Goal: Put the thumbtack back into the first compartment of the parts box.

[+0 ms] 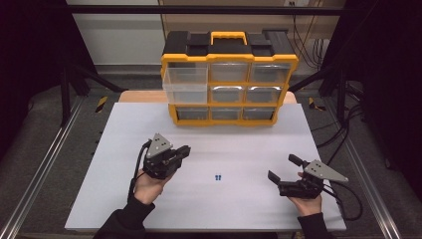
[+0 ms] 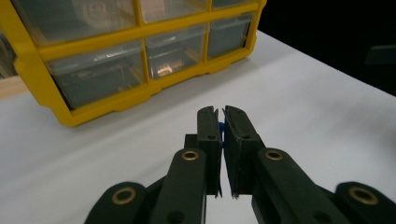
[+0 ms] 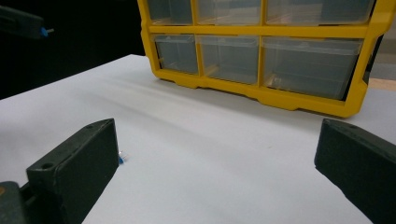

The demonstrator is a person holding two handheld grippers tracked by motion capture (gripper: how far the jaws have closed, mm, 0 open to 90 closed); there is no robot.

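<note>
White table (image 1: pixel 149 124) | left gripper (image 1: pixel 185 151) pinching blue piece (image 2: pixel 220 126) | right gripper (image 1: pixel 282 167) spread

Drawer cabinet (image 1: pixel 229 79) stands behind small pieces (image 1: pixel 218 177) on table (image 1: pixel 124 199).

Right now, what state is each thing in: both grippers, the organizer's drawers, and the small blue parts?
Left gripper: shut on a small blue part.
Right gripper: open, holding nothing.
Organizer: upright at the table's far edge.
Left middle drawer: pulled out.
Blue parts on table: lying loose between the grippers.
</note>
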